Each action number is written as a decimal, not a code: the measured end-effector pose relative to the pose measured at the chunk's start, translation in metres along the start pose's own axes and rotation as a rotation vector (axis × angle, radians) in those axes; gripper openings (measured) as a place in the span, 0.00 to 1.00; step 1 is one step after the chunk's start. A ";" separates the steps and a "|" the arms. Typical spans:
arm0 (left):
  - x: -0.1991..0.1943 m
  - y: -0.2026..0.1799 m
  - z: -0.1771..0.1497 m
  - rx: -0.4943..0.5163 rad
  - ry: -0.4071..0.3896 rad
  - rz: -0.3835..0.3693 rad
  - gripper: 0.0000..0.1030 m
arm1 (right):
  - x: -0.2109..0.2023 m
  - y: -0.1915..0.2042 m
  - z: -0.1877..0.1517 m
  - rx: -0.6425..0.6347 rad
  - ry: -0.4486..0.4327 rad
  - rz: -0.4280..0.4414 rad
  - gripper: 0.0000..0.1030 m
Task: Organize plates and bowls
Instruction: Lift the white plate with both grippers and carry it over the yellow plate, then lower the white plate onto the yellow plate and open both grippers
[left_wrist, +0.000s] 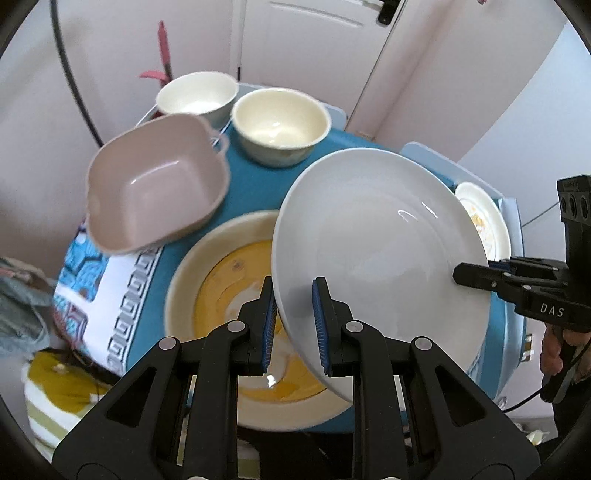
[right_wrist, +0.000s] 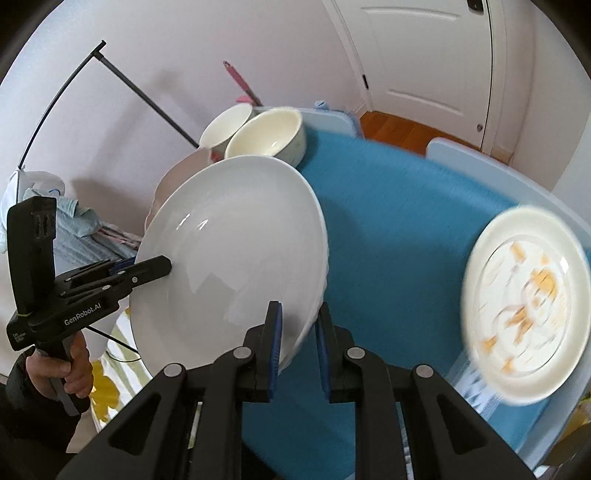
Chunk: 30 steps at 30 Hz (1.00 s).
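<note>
Nearest the left wrist camera, the left tongs (left_wrist: 294, 325) are clamped on the near rim of a large white plate (left_wrist: 380, 254), one blue-padded finger above the rim and one below. The plate is tilted and held clear of the counter (left_wrist: 255, 184), which is covered in blue cloth. At the plate's opposite edge the right tongs (left_wrist: 476, 271) grip the rim from the side; the right wrist view shows them closed on that edge, (right_wrist: 297, 341) the rim passing between the blue pads, and the left tongs (right_wrist: 147, 267) pinching the far-left edge of the same white plate (right_wrist: 236, 251).

Beneath the raised plate, partly hidden by it, a wide cream bowl with a yellow inside (left_wrist: 225, 280) sits on the counter. To the left, a pink square bowl (left_wrist: 155, 184) is tipped, resting over a patterned cloth (left_wrist: 122, 295) at the counter's edge. On the right side of the counter lies a cream plate with orange markings (right_wrist: 528, 306), blurred in the right wrist view. Farther back stand two cream bowls just beside each other, one nearer (left_wrist: 280, 125) and one behind it to the left (left_wrist: 197, 96). Beyond them are a pale wall and a white door (right_wrist: 424, 55).
</note>
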<state>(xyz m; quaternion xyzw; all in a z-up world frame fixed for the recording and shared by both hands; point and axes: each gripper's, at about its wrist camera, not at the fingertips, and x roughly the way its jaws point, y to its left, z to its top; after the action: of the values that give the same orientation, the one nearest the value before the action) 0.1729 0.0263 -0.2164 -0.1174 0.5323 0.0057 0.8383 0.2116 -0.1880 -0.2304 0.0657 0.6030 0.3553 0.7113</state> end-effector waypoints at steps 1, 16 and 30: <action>0.001 -0.002 -0.002 0.000 0.004 -0.003 0.16 | 0.003 0.005 -0.004 0.007 0.000 -0.004 0.16; 0.048 0.051 -0.023 0.138 0.131 -0.129 0.17 | 0.042 0.053 -0.050 0.204 -0.045 -0.189 0.16; 0.074 0.039 -0.018 0.357 0.160 -0.073 0.17 | 0.054 0.067 -0.064 0.276 -0.086 -0.332 0.16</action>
<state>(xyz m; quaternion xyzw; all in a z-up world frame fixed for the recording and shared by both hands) 0.1840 0.0517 -0.2967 0.0136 0.5851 -0.1285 0.8006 0.1266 -0.1284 -0.2559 0.0771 0.6176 0.1442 0.7693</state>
